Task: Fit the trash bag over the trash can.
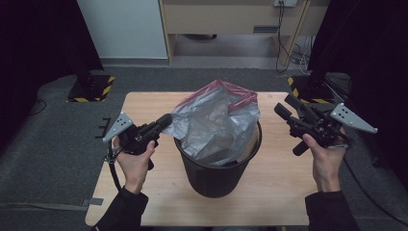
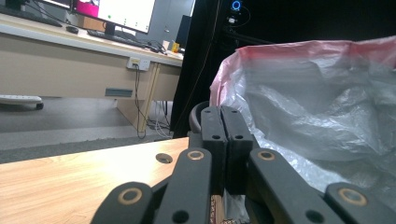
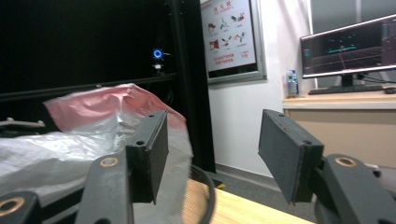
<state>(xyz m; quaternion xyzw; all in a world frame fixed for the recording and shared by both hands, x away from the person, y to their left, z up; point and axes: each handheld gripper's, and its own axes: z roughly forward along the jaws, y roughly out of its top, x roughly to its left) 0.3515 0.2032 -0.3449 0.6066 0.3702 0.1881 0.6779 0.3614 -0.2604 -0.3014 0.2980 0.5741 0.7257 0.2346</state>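
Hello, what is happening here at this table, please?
A person is fitting a clear plastic bag with a red rim into a black bin on the wooden table. The left tongs are shut on the bag's edge. The right tongs stand open beside the bin, holding nothing. The bag is not yet over the rim.

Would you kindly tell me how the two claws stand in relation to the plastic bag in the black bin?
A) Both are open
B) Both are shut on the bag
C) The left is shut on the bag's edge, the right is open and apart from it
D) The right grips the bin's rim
C: the left claw pinches the plastic bag at its edge above the black bin, while the right claw stands open, nothing between its pads.
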